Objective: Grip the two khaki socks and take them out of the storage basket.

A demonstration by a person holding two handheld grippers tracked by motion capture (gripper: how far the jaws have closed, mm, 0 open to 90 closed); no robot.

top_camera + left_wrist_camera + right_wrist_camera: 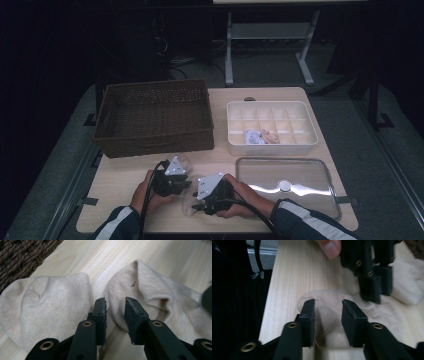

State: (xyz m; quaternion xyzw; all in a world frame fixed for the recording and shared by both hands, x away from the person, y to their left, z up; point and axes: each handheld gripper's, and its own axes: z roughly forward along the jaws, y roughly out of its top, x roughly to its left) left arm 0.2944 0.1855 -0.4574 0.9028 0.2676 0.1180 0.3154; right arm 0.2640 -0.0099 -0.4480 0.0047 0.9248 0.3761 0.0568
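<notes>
Two beige socks (50, 302) lie side by side on the table (125, 175), near its front edge, below the empty brown basket (155, 117). My left gripper (115, 306) points down, jaws part open astride a fold (not pinching); my right gripper (328, 308) straddles a sock end, likewise loose. The white tray (271, 127) holds two small bundles.

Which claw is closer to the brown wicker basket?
The left claw. It sits just in front of the wicker basket, near its front wall. The right claw is farther back toward the person, nearer the clear lid.
</notes>
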